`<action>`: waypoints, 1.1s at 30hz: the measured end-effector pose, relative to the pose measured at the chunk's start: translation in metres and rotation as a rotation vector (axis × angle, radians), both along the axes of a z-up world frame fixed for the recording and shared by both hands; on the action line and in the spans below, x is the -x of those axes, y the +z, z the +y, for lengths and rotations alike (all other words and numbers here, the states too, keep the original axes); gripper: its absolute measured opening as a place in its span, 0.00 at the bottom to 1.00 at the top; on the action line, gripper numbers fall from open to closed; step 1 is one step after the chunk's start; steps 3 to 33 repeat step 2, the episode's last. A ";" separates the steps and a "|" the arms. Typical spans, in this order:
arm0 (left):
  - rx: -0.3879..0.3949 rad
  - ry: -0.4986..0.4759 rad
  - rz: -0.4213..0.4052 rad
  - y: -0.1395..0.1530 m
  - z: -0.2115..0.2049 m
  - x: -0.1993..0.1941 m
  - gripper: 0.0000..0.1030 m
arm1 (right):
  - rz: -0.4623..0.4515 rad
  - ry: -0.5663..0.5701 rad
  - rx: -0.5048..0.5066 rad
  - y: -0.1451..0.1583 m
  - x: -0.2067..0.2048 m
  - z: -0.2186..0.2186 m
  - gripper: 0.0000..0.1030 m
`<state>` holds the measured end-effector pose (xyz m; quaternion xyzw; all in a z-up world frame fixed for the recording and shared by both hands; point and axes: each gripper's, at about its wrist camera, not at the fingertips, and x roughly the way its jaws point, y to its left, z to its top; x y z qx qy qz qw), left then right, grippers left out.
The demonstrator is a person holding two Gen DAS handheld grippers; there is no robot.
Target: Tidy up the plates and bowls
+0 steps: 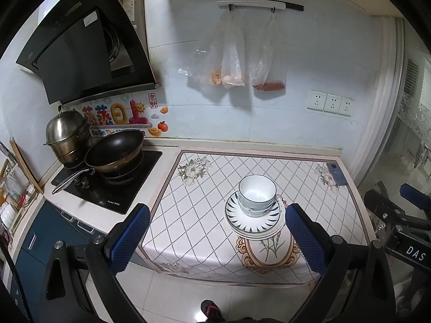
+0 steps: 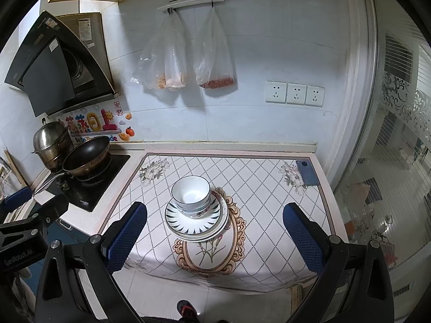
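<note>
I have both grippers held back from the counter's near edge, above the floor, each with its jaws spread wide and nothing between them: the left gripper [image 1: 218,235] and the right gripper [image 2: 215,232]. The task's things already sit in one pile near the middle of the mat [image 2: 256,183]: the plates [image 2: 196,222] at the bottom and the bowls [image 2: 191,192] nested on top, mouth up. To my eye the organizing looks close to finished. If I touch the pile again, I would come in low and level, take a plate rim rather than a bowl wall, and close slowly, since the bowls sit toward the pile's far side and could slide.

The counter runs along a tiled wall. To the left is the stove [image 1: 107,185] with a wok [image 1: 114,148] and a steel pot [image 1: 67,136], under a black hood [image 1: 80,51]. Plastic bags [image 2: 183,59] hang from a wall rail, sockets [image 2: 295,93] are to the right, and a phone [image 2: 307,172] lies at the mat's far right corner.
</note>
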<state>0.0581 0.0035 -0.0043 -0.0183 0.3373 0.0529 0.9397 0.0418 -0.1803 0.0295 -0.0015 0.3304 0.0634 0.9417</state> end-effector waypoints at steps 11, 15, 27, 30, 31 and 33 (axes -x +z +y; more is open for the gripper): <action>-0.002 -0.001 -0.001 0.001 -0.001 -0.002 1.00 | 0.000 -0.001 -0.003 -0.001 0.000 -0.001 1.00; -0.002 -0.001 -0.001 0.001 -0.001 -0.002 1.00 | 0.000 -0.001 -0.003 -0.001 0.000 -0.001 1.00; -0.002 -0.001 -0.001 0.001 -0.001 -0.002 1.00 | 0.000 -0.001 -0.003 -0.001 0.000 -0.001 1.00; -0.002 -0.001 -0.001 0.001 -0.001 -0.002 1.00 | 0.000 -0.001 -0.003 -0.001 0.000 -0.001 1.00; -0.002 -0.001 -0.001 0.001 -0.001 -0.002 1.00 | 0.000 -0.001 -0.003 -0.001 0.000 -0.001 1.00; -0.002 -0.001 -0.001 0.001 -0.001 -0.002 1.00 | 0.000 -0.001 -0.003 -0.001 0.000 -0.001 1.00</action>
